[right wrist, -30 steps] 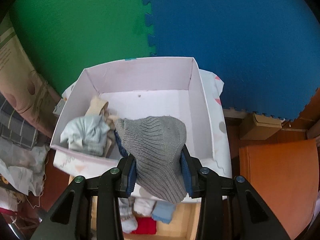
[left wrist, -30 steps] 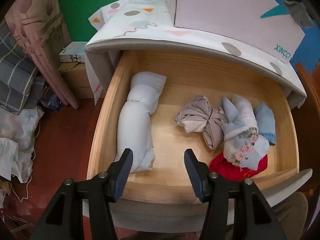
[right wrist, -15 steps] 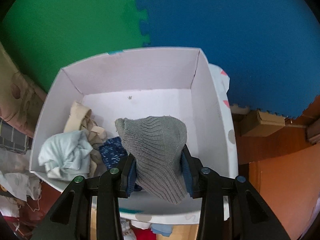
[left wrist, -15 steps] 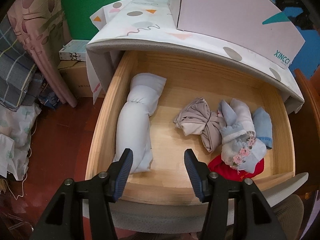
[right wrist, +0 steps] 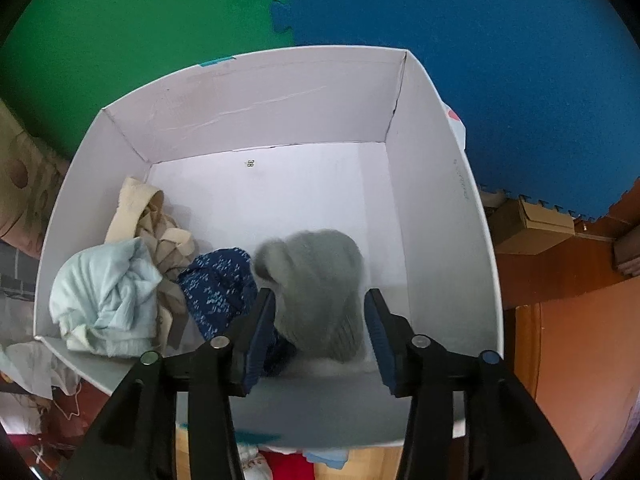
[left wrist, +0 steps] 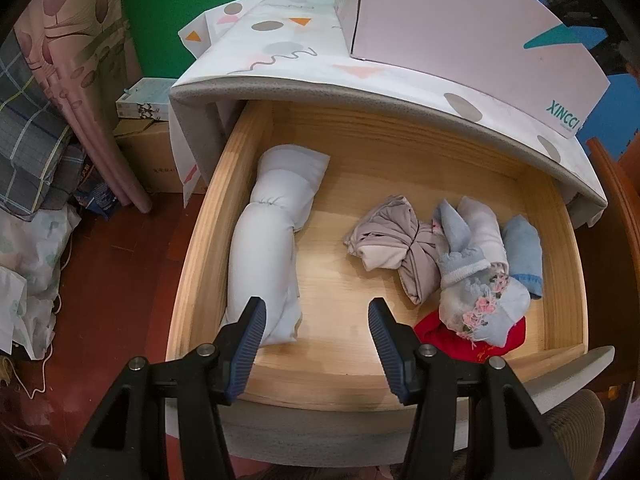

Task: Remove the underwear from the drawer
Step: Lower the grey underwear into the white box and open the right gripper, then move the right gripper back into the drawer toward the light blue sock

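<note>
In the left wrist view my left gripper (left wrist: 316, 312) hangs open over the front of the pulled-out wooden drawer (left wrist: 208, 240), nothing between its fingers. Inside lie a long white roll (left wrist: 268, 248), a beige bundle (left wrist: 396, 236), pale blue pieces (left wrist: 520, 252), a floral piece (left wrist: 480, 304) and a red one (left wrist: 448, 340). In the right wrist view my right gripper (right wrist: 319, 300) is over the white box (right wrist: 280, 92), its jaws opening. A blurred grey knitted garment (right wrist: 316, 272) drops between them, free of the pads. A dark blue patterned piece (right wrist: 220, 280), a light blue one (right wrist: 104, 292) and a beige one (right wrist: 156, 224) lie in the box.
The box (left wrist: 460, 28) stands on the cloth-covered top (left wrist: 280, 48) above the drawer. A curtain (left wrist: 80, 80) and piled laundry (left wrist: 28, 240) are at the left. An orange wooden surface (right wrist: 580, 360) and a cardboard carton (right wrist: 532, 224) are at the right.
My right gripper came down over the box and its jaws parted, so the grey garment slipped from the grip and now falls into the box. The left gripper stayed still.
</note>
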Motion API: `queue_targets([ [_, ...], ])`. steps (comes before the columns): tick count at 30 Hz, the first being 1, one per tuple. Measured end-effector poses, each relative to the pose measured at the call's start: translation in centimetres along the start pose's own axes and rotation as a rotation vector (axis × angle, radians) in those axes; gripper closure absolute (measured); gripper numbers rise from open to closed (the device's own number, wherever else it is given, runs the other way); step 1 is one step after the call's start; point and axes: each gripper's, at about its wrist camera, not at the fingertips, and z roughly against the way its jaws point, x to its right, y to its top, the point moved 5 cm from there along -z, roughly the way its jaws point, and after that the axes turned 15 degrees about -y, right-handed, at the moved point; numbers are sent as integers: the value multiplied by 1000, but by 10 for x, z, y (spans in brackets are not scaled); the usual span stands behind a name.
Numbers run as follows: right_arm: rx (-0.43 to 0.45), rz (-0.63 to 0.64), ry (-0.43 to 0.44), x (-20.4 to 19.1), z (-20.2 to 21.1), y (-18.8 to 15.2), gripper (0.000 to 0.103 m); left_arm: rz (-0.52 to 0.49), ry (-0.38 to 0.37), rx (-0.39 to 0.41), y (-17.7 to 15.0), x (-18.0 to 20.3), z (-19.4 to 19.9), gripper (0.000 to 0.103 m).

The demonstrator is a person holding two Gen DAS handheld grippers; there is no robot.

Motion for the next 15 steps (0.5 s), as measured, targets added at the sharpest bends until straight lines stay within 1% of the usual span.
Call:
queue_targets([
  [3,19,19,11,0,18,-7,57,-3,5,-6,0,1,-1,48],
  [6,34,52,23,1,37,-23,57,-5,12,-16,0,1,-2,48],
  [8,80,71,17,5,55,-34,57,-6,18,-22,-1,1,-3,48],
  [9,86,68,20,9,62,-39,57,-8,20,-22,-1,2,-3,48],
  [12,80,65,58,17,79,-58,57,-10,31,-33,-2,2,-4,48],
  [15,82,92,38,23,87,-78,57,-16,47,-46,-3,2,-6,48],
])
